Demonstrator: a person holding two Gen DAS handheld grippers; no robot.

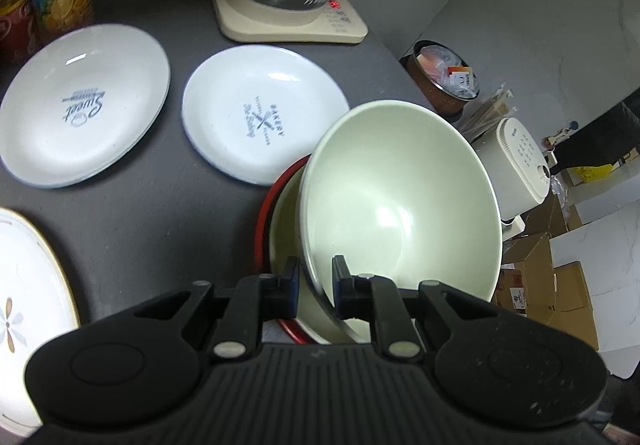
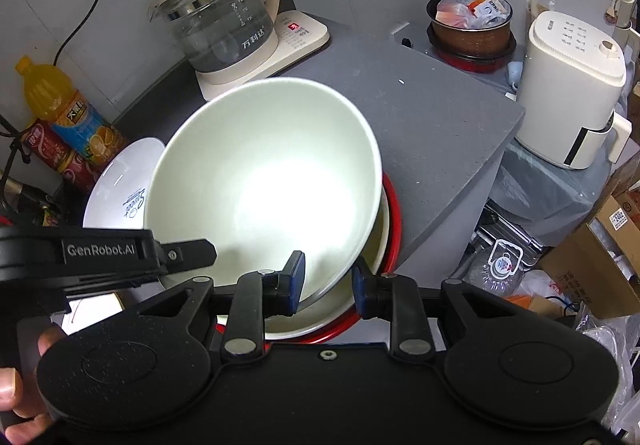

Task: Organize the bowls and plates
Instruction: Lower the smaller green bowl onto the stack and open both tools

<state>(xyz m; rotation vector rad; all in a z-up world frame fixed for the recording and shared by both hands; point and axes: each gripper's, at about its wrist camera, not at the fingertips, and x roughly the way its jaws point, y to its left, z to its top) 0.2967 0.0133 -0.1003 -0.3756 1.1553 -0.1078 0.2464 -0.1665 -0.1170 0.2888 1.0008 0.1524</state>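
Observation:
A pale green bowl (image 1: 400, 197) is tilted over a red-rimmed bowl (image 1: 280, 245) on the dark counter. My left gripper (image 1: 316, 285) is shut on the green bowl's near rim. In the right wrist view the same green bowl (image 2: 264, 181) leans above the red-rimmed bowl (image 2: 390, 229). My right gripper (image 2: 328, 281) straddles its rim with a gap on the right side, open. Two white printed plates (image 1: 84, 105) (image 1: 264, 113) lie flat further back. A flowered plate (image 1: 28, 305) lies at the near left.
A glass kettle on a cream base (image 2: 224, 25) stands at the back. Juice bottle (image 2: 60, 105) and red cans (image 2: 52, 153) stand at the back left. The counter edge (image 2: 500, 149) drops off at right, with a white appliance (image 2: 572, 85) and boxes below.

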